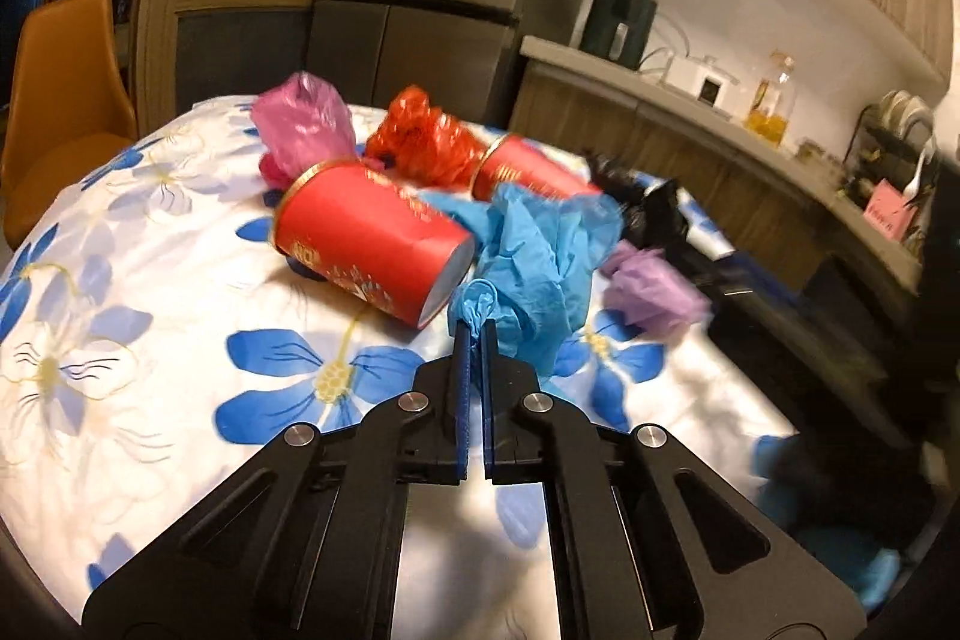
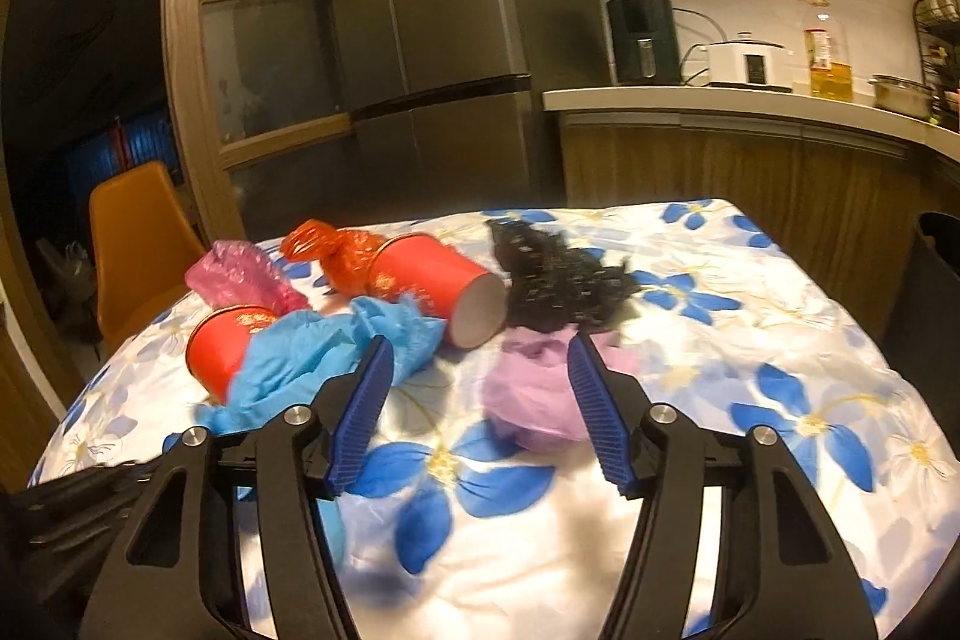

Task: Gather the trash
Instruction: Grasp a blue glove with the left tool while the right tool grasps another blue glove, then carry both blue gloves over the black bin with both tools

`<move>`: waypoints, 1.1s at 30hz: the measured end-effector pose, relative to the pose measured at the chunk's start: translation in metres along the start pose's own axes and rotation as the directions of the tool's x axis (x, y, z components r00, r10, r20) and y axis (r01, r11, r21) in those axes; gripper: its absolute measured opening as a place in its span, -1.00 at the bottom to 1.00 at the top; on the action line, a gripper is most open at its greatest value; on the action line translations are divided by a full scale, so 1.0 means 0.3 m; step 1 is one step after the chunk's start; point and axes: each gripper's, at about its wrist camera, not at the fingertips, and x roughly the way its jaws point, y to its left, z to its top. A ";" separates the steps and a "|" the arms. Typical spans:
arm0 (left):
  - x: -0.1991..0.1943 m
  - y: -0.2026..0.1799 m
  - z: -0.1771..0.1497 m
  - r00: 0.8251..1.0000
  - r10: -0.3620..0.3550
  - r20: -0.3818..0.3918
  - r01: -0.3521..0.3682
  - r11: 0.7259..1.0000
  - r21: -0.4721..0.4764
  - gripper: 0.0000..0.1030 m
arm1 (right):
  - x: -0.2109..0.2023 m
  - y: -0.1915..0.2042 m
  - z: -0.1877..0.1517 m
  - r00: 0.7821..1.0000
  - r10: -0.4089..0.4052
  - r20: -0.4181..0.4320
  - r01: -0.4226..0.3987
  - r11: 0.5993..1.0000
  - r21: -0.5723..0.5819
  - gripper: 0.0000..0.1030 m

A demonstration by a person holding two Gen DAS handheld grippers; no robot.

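Now blue glove (image 1: 534, 256) pinched in left hand-held gripper (image 1: 477, 328); right hand-held gripper (image 2: 480, 346) wide, purple wad (image 2: 534, 394) between fingers.

A crumpled blue glove (image 1: 534, 250) is seen pinched between the closed blue pads of the left gripper (image 1: 477, 334), its loose folds lifted above the flowered tablecloth (image 1: 150, 340) and touching the base of a red paper cup (image 1: 369, 244) lying on its side. Behind it a second red cup (image 1: 528, 172), a pink bag (image 1: 303, 127) and a red bag (image 1: 420, 136) are gathered together. A black bag (image 1: 651, 211) and a purple wad (image 1: 654, 289) are seen to the right
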 end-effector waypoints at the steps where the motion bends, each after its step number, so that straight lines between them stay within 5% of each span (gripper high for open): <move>1: -0.026 0.003 0.006 1.000 -0.007 0.015 0.007 1.000 -0.001 -0.96 | 0.020 0.013 0.000 1.000 0.008 -0.005 -0.008 1.000 -0.005 0.13; 10: -0.093 0.058 0.047 0.994 0.050 0.098 -0.049 0.999 -0.012 -0.97 | 0.158 0.066 0.011 0.995 0.063 -0.080 -0.064 0.998 0.001 -0.23; 14: -0.097 0.064 0.047 0.994 0.054 0.100 -0.052 0.998 -0.019 -0.97 | 0.173 0.068 0.008 0.991 0.081 -0.107 -0.082 0.997 0.000 -0.75; 17: -0.095 0.072 0.052 0.993 0.056 0.100 -0.054 0.998 -0.022 -0.97 | 0.153 0.076 0.011 0.991 0.092 -0.097 -0.094 0.995 -0.016 -0.93; 33: -0.158 0.005 0.069 0.990 0.042 0.136 -0.042 0.999 -0.002 -0.96 | -0.204 0.028 0.120 0.990 0.111 0.086 -0.107 0.993 -0.055 -0.96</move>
